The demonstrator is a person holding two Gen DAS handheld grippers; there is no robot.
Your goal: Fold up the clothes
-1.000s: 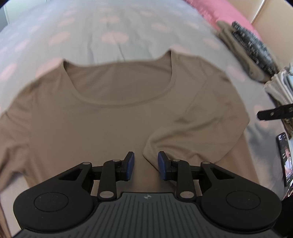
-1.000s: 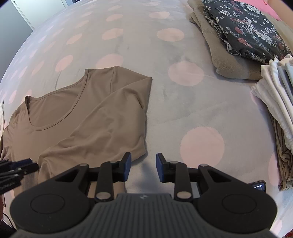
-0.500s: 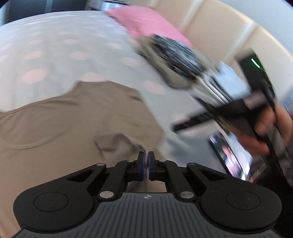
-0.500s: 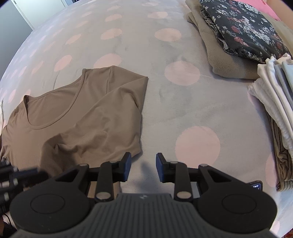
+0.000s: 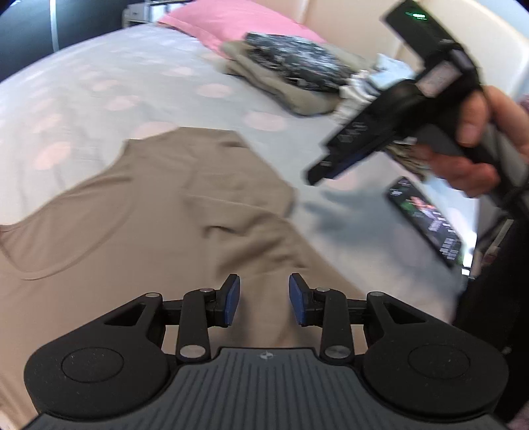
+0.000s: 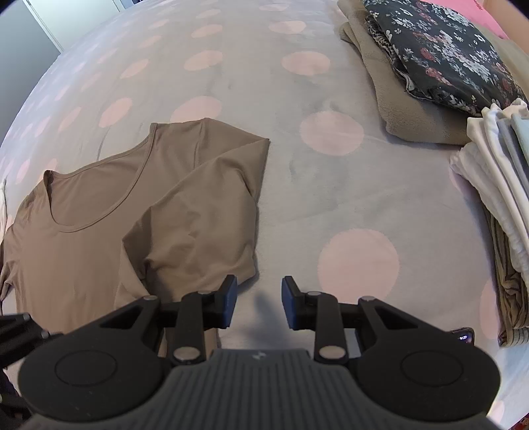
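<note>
Both tongs are released, left gripper [image 5: 263, 304] over the tan shirt [image 6: 139, 211] lying at 10 o'clock from my right gripper [image 6: 258, 306], sleeve folded in, so I'd flatten that puckered sleeve next.

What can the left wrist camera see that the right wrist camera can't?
Only the left wrist view shows the person's hand holding the right tool, the pink pillow and the phone's whole screen. Only the right wrist view shows the left sleeve and the striped cloth under the white stack. Both show the brown shirt with one sleeve folded in, the spotted bedcover and the floral cloth. Each camera's own tool, left and right, is open.
</note>
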